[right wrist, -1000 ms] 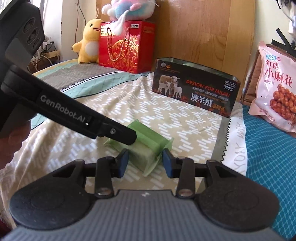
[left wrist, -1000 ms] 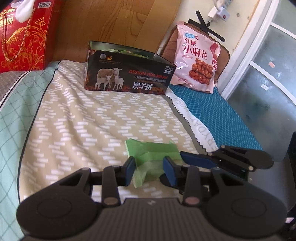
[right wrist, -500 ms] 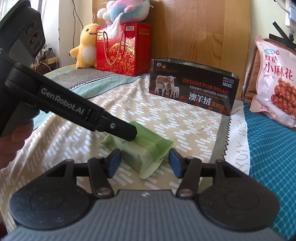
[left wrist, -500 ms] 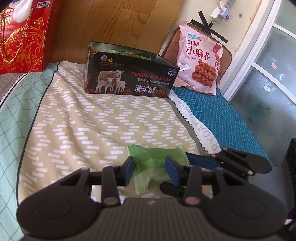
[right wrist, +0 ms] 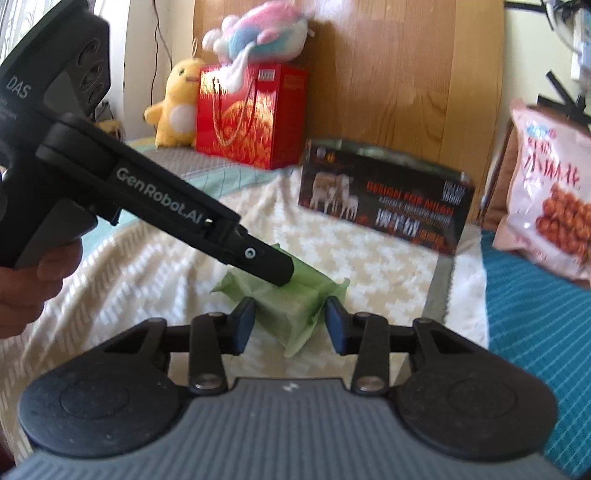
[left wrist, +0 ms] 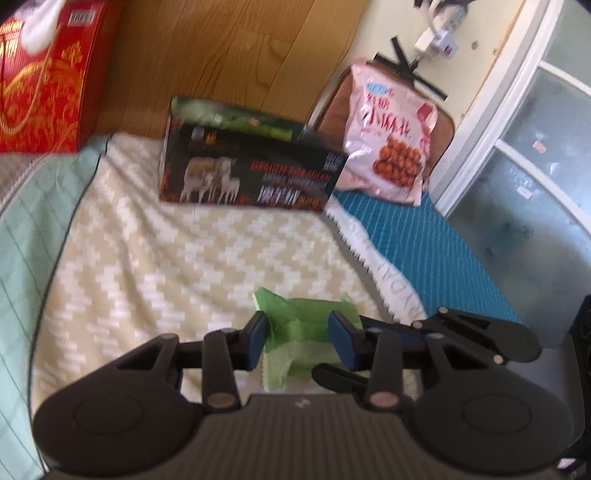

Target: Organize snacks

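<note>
A green snack packet rests low over the beige patterned blanket. My left gripper is shut on it, and its jaws squeeze in a little more, a blue pad against each side. In the right wrist view one of its fingers lies across the top of the green packet. My right gripper straddles the packet's near end. Its jaws are closing, and a thin gap still shows at the right pad. A black box with sheep pictures stands open at the back, green packets inside it.
A pink snack bag leans on a brown cushion at the back right, above a blue mat. A red gift bag, a yellow plush and a pastel plush stand against the wooden headboard. A hand grips the left tool.
The right jaws spread wider half a second ago and have come back in around the packet. The left gripper has stayed on the packet, which has barely shifted.
</note>
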Available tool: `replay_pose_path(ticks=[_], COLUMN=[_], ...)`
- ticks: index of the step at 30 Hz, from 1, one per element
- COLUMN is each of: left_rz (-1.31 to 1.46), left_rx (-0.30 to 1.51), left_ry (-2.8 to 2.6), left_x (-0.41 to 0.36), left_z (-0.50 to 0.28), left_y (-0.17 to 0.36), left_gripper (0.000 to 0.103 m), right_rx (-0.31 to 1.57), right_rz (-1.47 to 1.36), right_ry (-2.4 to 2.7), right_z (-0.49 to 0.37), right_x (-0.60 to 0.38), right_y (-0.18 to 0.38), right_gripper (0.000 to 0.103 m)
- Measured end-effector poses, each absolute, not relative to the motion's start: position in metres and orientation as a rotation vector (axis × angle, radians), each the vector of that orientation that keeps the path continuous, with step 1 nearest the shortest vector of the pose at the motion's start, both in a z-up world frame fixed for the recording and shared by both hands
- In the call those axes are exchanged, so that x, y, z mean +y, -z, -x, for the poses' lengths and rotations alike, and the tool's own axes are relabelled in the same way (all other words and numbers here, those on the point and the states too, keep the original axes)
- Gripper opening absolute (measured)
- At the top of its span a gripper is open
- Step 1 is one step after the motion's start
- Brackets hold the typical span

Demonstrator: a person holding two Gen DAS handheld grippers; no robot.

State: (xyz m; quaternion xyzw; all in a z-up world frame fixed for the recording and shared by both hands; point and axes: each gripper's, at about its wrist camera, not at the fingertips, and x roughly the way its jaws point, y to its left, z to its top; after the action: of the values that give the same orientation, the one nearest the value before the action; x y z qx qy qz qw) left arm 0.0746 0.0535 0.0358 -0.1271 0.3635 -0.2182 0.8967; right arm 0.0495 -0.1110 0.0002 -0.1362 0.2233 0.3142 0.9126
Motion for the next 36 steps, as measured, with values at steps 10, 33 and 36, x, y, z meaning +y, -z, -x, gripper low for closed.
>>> replay_pose_path(ticks=[10, 33, 36], left_rz=[0.295, 0.257, 0.249], left_rx=[0.658, 0.569, 0.561], left_ry=[0.449, 0.434, 0.435], left_x=[0.063, 0.063, 0.061], left_z=[-0.096, -0.178, -0.192], left_y=[-0.076, -0.114, -0.12], left_gripper=[0.036, 0.036, 0.036], right_rx=[0.335, 0.219, 0.201], right_rz=[0.287, 0.301, 0.298], right_ry=[-0.634, -0.591, -0.579], right_z=[-0.071, -0.138, -0.152], right_x=[-0.105, -0.09, -0.089], right_y=[-0.034, -0.058, -0.062], right_gripper=[0.044, 0.044, 0.044])
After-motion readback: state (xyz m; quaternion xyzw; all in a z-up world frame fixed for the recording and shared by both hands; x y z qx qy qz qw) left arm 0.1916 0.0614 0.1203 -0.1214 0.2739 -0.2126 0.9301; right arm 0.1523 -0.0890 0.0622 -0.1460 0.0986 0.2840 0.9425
